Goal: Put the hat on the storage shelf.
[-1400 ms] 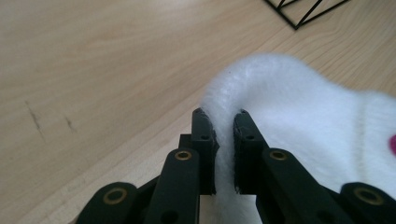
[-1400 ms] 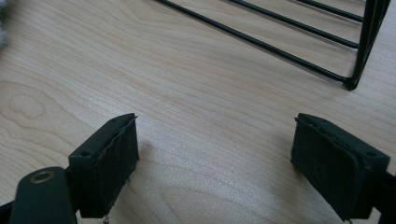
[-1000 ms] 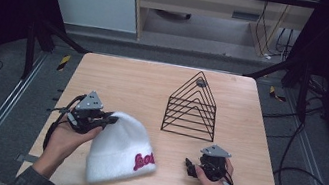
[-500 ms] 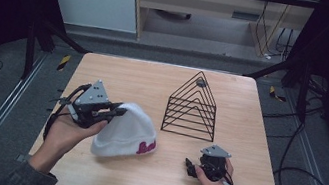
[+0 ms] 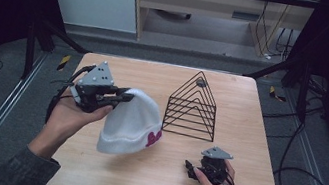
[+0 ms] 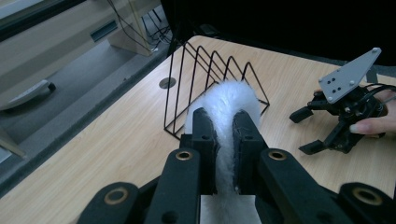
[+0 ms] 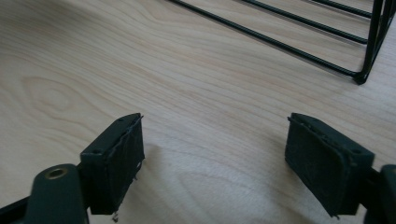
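Pinching a white beanie (image 5: 133, 120) by its crown, the left claw (image 5: 123, 97) holds it above the bench (image 5: 256, 138) at about 9 o'clock, its cuff hanging toward the wood. Just beside it at 3 o'clock stands a black wire rack (image 5: 193, 106). At 5 o'clock the right claw (image 5: 188, 168) rests low, jaws spread wide over bare wood.

Legible markings: none readable.
White knit hat (image 5: 132, 120) bears a dark pink/red mark near its cuff, right side in the high view; blurred, cannot tell letters from emblem. No labels or numbers readable elsewhere.
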The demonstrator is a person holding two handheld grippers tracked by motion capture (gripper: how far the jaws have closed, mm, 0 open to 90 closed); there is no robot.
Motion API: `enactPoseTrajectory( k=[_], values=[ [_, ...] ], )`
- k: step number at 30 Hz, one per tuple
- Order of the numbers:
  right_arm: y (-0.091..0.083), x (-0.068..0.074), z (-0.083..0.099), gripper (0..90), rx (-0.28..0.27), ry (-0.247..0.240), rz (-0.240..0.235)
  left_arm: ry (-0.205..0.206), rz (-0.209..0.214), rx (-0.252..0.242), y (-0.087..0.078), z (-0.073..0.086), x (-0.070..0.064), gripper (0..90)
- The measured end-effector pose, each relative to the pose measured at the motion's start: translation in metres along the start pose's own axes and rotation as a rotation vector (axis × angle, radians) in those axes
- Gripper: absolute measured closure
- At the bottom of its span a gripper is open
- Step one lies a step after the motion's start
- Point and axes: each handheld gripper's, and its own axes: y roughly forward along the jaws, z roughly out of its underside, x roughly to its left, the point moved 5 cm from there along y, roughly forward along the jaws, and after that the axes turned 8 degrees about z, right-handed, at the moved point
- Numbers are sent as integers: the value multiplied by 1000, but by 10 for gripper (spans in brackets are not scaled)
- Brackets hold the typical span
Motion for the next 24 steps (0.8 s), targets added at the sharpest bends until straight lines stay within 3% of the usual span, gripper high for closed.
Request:
enactPoseTrajectory(
  k=[2,4,5,12,15,17,21,24],
  values=[
    [-9,1,-3,202,-35,19,-21,5,9,0,2,-4,-1,820],
    [-14,2,-6,213,-59,8,-19,11,19,-2,3,-6,-1,820],
    [-25,5,-15,227,-103,-19,-22,12,39,-2,5,-8,-1,820],
    [-58,19,-56,344,-227,-78,-84,5,51,4,12,-10,4,819],
    [-62,22,-64,401,-226,-104,-112,4,61,-6,12,-12,3,820],
    [-65,29,-75,491,-239,-135,-153,20,68,1,13,-13,1,819],
    [-66,39,-89,521,-257,-176,-176,32,84,1,12,-15,-1,819],
    [-62,41,-94,498,-251,-198,-180,66,92,15,10,-19,-6,819]
  ],
)
